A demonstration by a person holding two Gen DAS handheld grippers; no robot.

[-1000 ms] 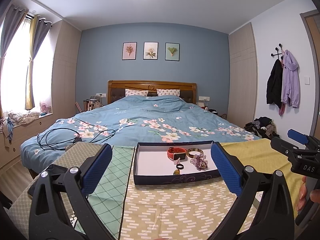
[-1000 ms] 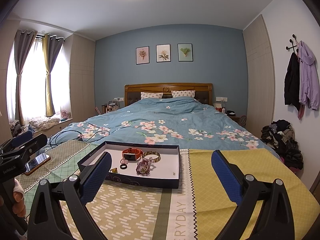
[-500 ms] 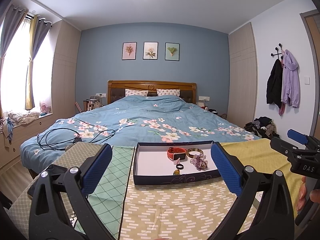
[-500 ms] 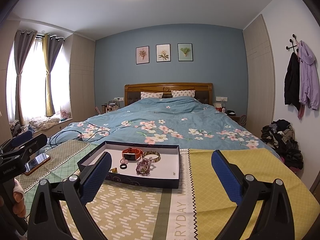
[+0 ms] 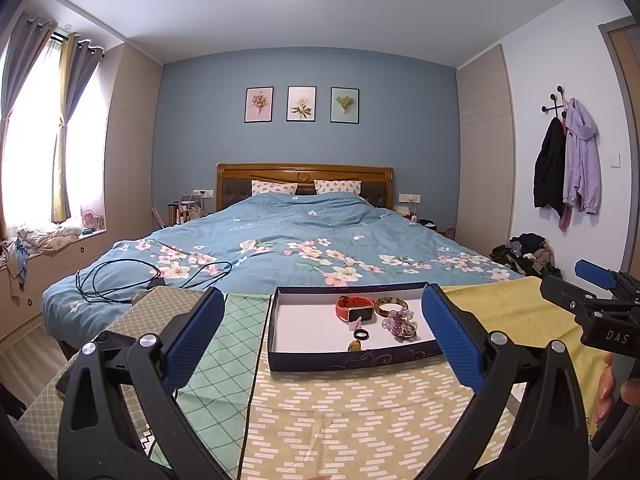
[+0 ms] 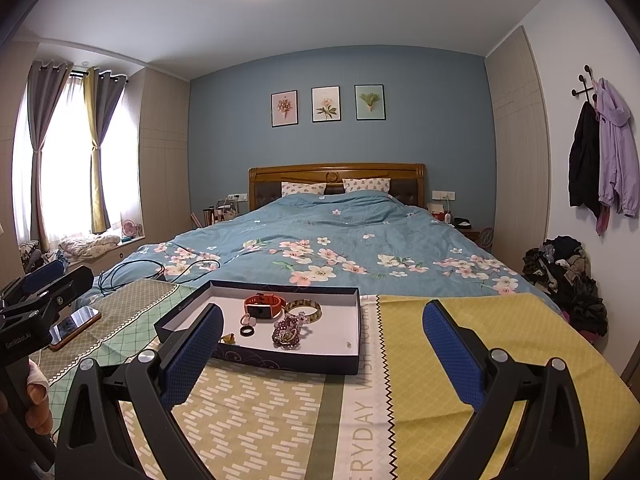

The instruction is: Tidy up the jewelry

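Broadly, a bed [image 5: 304, 248] with a blue flowered cover fills the room behind, and a black cable [image 5: 120, 280] lies looped on its near left corner. Against its foot stands a table under a patchwork cloth [image 6: 460, 344] of yellow, olive and green panels.

On that cloth sits a shallow dark-blue box [image 5: 280, 320] with a white floor, open at the top. All the jewelry lies inside it, gathered toward its right half as seen from the left wrist camera. An orange smartwatch [image 5: 356, 307] lies at the back, with a gold bangle [image 5: 391, 305] just beside it on the right. In front of the bangle is a purple beaded bracelet [image 5: 400, 325], bunched in a heap. A black ring [image 5: 361, 335] lies in front of the watch, a pale pink ring [image 6: 249, 320] next to it, and a small gold-coloured piece [image 5: 354, 345] sits near the front wall.

A phone [image 6: 74, 326] rests on the green panel, left of the box.

Both tools hover above the near edge of the table, apart from everything. The left gripper [image 5: 320, 332] has its blue pads spread wide, framing the box and holding nothing. The right gripper [image 6: 322, 344] is likewise spread wide and empty, with the box off toward its left finger.
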